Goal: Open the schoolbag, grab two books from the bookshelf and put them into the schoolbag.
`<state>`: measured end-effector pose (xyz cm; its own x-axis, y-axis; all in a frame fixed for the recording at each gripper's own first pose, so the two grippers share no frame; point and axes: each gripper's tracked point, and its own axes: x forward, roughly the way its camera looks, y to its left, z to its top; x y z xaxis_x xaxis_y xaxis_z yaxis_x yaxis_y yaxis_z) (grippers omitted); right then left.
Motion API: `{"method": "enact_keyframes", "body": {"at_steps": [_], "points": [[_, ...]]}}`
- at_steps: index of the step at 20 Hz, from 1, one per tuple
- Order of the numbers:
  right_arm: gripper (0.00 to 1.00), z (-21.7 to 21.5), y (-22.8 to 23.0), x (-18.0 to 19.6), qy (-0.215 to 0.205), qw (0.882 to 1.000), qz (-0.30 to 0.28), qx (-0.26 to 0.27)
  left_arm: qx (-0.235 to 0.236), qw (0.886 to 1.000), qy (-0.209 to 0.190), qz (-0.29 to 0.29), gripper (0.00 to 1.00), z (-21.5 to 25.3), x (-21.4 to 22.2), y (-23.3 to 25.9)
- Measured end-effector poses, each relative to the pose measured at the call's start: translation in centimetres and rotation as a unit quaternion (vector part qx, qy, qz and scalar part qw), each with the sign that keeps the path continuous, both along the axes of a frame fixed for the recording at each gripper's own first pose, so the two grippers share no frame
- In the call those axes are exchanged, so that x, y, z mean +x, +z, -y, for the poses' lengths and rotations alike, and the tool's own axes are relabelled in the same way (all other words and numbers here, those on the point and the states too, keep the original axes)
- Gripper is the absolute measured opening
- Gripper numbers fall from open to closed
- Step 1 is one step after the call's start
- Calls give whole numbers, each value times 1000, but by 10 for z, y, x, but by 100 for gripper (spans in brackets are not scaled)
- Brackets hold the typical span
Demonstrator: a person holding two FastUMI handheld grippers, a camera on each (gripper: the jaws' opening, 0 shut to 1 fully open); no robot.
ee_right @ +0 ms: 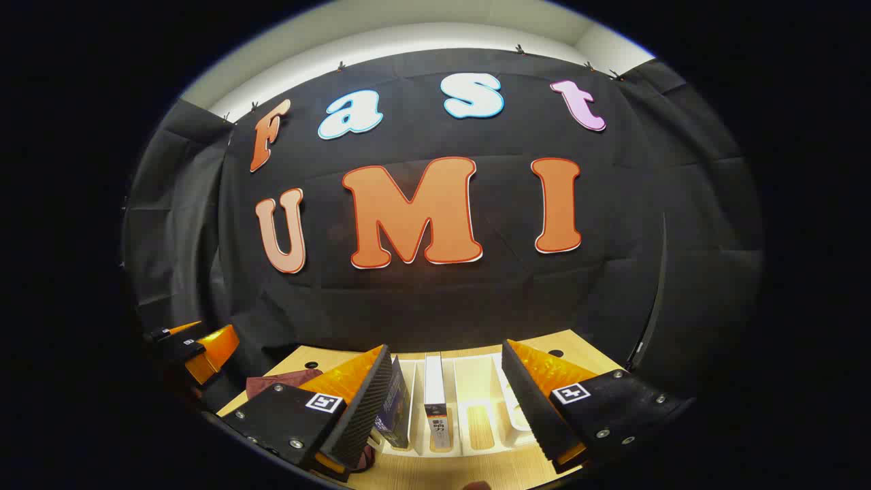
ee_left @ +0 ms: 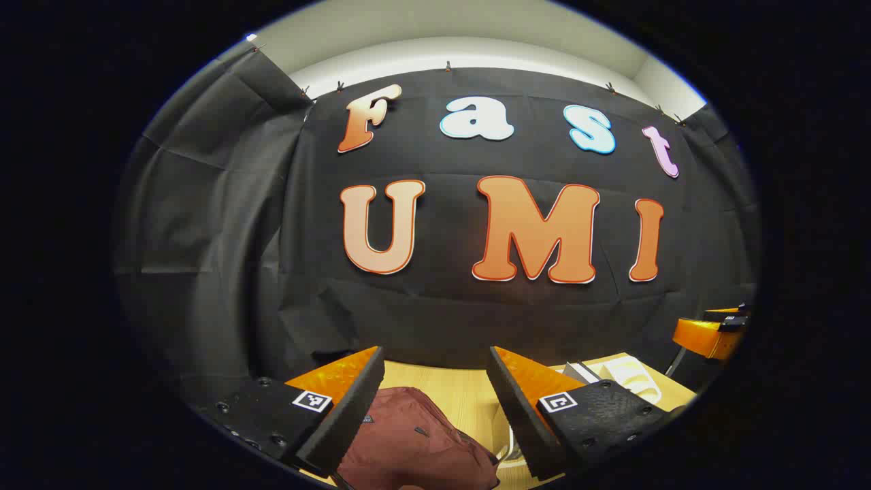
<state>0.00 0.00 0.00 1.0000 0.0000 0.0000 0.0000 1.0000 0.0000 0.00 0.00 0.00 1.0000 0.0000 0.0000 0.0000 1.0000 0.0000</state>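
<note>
A maroon schoolbag (ee_left: pixel 415 442) lies on the wooden table below my left gripper (ee_left: pixel 435 381), whose fingers stand open above it and hold nothing. In the right gripper view, a white bookshelf rack (ee_right: pixel 476 401) holds two upright books: a dark blue one (ee_right: pixel 395 412) at the left and a white-spined one (ee_right: pixel 435 401) beside it. My right gripper (ee_right: pixel 446 388) hangs open above the rack, empty. The edge of the schoolbag (ee_right: pixel 282 381) shows at the left there. The right gripper (ee_left: pixel 714 333) shows far right in the left gripper view, the left gripper (ee_right: pixel 194 347) far left in the right one.
The wooden table (ee_left: pixel 463 391) runs back to the black cloth wall. The white rack (ee_left: pixel 626 378) stands to the right of the bag in the left gripper view. A thin dark pole (ee_right: pixel 653 299) rises at the table's right side.
</note>
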Motion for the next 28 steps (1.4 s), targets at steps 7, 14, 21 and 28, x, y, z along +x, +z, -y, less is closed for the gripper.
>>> {"method": "enact_keyframes", "body": {"at_steps": [7,14,21,28], "points": [[95,-2,-2,-1,5,1000,-7,6,0,1000,-4,9,94,1,0,3],[96,0,-3,2,5,1000,-12,9,-9,1000,-5,1,94,1,0,0],[95,3,-5,4,3,1000,-17,13,-4,1000,6,4,95,-3,1,2],[95,7,-6,5,-3,1000,-16,9,-20,1000,3,3,95,0,5,3]]}}
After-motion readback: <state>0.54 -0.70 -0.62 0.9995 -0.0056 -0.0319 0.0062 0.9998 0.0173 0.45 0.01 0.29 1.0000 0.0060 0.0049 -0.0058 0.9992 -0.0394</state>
